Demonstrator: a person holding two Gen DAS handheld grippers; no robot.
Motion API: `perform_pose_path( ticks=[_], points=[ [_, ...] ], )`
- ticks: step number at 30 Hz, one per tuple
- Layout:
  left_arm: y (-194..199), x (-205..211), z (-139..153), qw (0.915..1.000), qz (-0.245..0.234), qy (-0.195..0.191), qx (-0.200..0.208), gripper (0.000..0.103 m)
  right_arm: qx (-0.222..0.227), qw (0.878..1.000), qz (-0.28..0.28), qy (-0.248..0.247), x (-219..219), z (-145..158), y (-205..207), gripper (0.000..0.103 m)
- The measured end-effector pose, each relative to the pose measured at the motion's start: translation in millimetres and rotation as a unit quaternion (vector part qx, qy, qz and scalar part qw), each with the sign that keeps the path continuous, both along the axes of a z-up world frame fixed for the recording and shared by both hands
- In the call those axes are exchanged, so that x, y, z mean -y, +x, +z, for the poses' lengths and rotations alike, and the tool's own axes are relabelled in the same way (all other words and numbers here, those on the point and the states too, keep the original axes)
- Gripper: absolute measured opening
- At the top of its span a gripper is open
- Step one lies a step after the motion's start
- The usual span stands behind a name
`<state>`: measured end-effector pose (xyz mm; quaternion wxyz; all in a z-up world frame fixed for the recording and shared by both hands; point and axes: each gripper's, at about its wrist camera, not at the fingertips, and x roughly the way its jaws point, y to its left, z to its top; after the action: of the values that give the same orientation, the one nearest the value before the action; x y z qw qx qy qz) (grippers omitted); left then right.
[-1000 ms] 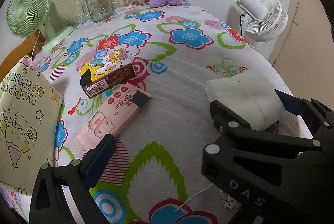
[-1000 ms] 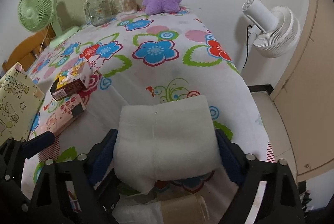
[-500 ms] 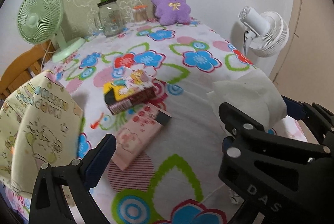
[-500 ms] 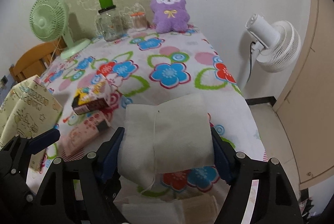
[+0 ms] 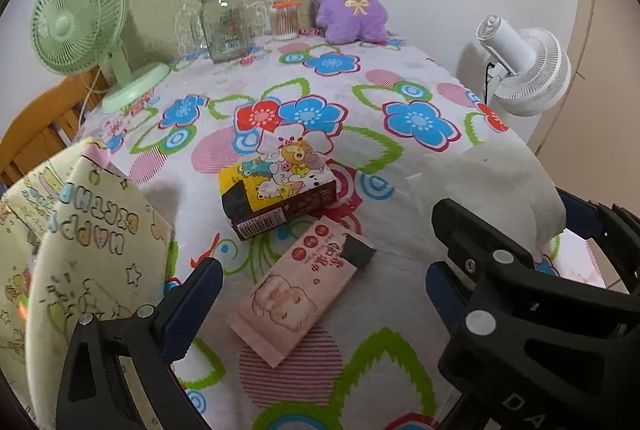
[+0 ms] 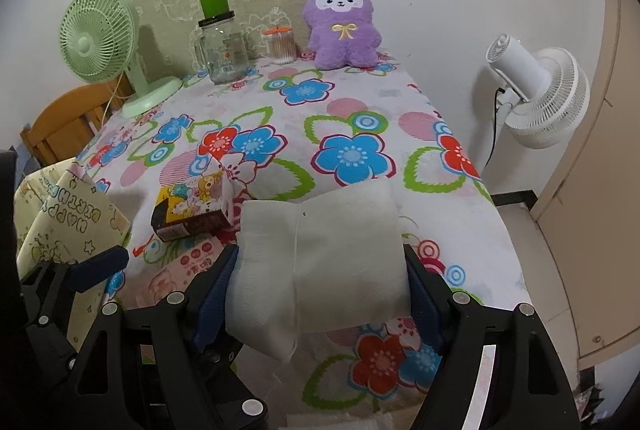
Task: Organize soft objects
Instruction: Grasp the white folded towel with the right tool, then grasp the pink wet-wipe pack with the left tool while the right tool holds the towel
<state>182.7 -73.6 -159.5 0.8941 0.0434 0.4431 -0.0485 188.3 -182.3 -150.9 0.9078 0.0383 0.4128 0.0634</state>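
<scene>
My right gripper (image 6: 320, 282) is shut on a white tissue pack (image 6: 320, 262) and holds it above the near end of the flowered table (image 6: 360, 101). The pack also shows at the right of the left wrist view (image 5: 492, 185). My left gripper (image 5: 320, 294) is open and empty, above a pink wet-wipes pack (image 5: 300, 290) that lies flat on the table. A cartoon-printed tissue box (image 5: 280, 189) lies just beyond it. A purple plush toy (image 5: 348, 1) sits upright at the far end against the wall.
A yellow "Happy Birthday" gift bag (image 5: 80, 262) stands open at the near left. A green fan (image 5: 80, 25), a glass jar (image 5: 222, 25) and a cotton-swab jar (image 5: 285, 21) stand at the far end. A white fan (image 5: 524, 69) stands off the right edge.
Both grippers have risen and pulled back, so more of the table and wall shows. The right gripper still holds the white tissue pack; the gift bag has come further into view.
</scene>
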Motion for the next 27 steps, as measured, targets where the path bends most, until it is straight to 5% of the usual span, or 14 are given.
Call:
perform_pose_path(
  ticks=[9,18,22,27],
  points=[
    [15,-9,-15,0.9993,0.01,-0.021,-0.03,0.099,-0.014,1.0,0.006,-0.004,-9,-8,13,0.079],
    [12,-12,-17,0.9989,0.008,-0.019,-0.042,0.072,-0.023,1.0,0.01,-0.003,-12,-13,17,0.079],
    [8,-9,-14,0.999,-0.006,-0.019,-0.041,0.045,-0.021,1.0,0.01,-0.003,-12,-11,14,0.079],
    [1,-6,-11,0.9988,-0.006,-0.023,-0.043,0.042,-0.019,1.0,0.011,-0.005,-11,-9,7,0.079]
  ],
)
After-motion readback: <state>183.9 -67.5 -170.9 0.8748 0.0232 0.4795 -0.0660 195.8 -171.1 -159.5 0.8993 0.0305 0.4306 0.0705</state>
